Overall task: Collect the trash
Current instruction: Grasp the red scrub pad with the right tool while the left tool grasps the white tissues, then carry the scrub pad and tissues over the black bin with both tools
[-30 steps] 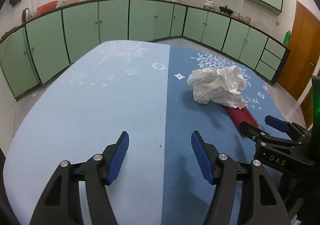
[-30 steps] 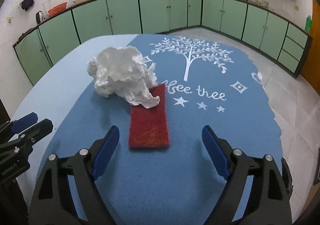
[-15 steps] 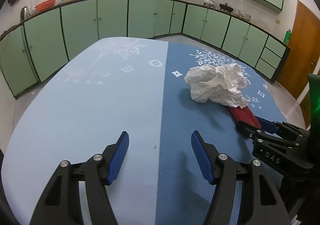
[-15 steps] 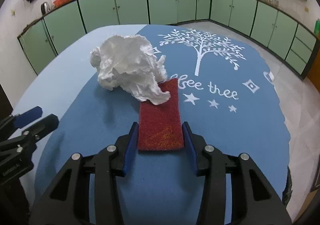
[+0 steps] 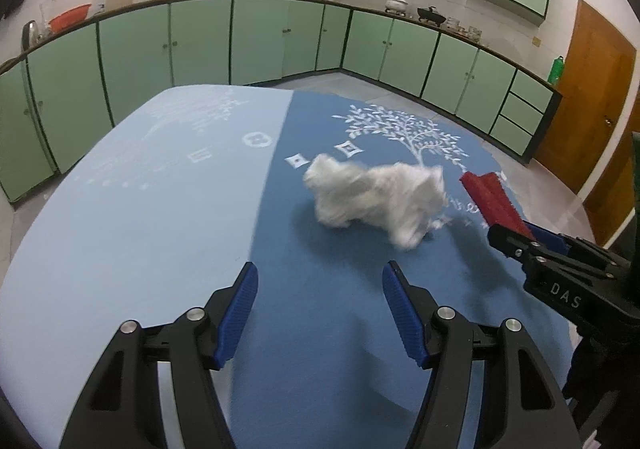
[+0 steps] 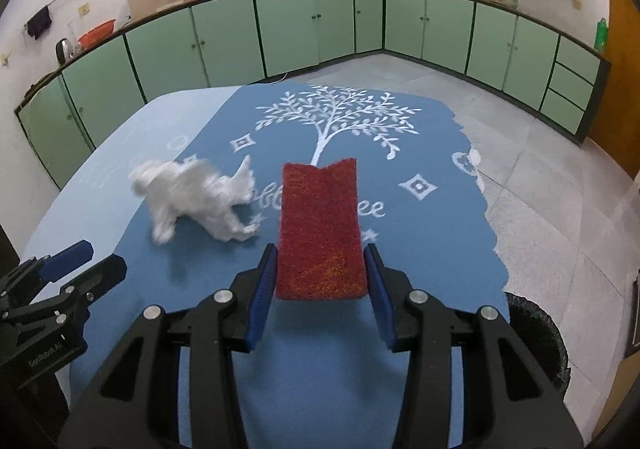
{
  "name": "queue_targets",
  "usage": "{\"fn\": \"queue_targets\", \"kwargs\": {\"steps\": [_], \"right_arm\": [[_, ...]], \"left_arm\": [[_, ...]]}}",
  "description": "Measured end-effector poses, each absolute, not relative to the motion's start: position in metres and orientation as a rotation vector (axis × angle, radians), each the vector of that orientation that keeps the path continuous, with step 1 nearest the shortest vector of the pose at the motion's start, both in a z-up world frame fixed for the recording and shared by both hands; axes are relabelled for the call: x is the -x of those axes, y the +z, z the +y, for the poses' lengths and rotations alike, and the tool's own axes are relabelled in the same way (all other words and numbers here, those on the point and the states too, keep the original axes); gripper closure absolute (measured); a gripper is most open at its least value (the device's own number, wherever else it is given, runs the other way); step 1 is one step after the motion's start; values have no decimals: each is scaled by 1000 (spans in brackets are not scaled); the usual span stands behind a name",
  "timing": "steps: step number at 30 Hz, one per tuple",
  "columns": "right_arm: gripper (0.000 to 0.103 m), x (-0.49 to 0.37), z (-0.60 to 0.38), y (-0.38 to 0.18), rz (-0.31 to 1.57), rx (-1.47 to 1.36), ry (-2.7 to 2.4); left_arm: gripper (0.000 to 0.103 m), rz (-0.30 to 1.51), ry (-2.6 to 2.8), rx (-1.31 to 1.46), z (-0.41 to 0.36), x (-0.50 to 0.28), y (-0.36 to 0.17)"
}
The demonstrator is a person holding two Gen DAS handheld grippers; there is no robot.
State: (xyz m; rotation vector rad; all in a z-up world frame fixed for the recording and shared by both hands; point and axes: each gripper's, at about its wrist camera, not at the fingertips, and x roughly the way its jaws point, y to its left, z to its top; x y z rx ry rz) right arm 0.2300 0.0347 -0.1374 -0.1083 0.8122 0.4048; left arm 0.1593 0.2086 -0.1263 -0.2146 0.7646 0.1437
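Observation:
A red scouring pad hangs lifted off the table, with my right gripper shut on its near end; the left wrist view shows the same red pad held up at the right by my right gripper. A crumpled white tissue lies on the blue cloth to the left of the pad, blurred by motion. In the left wrist view that tissue sits ahead and a little right of my left gripper, which stands open with nothing between its fingers.
The table wears a cloth, light blue on the left and dark blue with a white tree print on the right. A black-lined trash bin stands on the floor by the table's near right edge. Green cabinets line the walls.
My right gripper closed on the red pad and lifted it off the table. The tissue, which lay partly on the pad, has shifted. My left gripper moved toward the tissue, still open.

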Motion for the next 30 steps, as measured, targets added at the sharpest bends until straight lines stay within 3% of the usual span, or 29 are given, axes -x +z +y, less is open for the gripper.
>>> {"fn": "queue_targets", "kwargs": {"steps": [21,22,27,30], "right_arm": [[61,-267,9,-155,844,54,392],[61,-267,8,-155,843,53,393],[61,-263,6,-152,828,58,390],[61,-258,5,-149,819,57,396]], "left_arm": [[40,828,137,179,192,-249,-145],[43,834,140,183,193,-252,-146],[88,836,149,203,195,-257,-148],[94,809,158,213,195,-251,-145]]}}
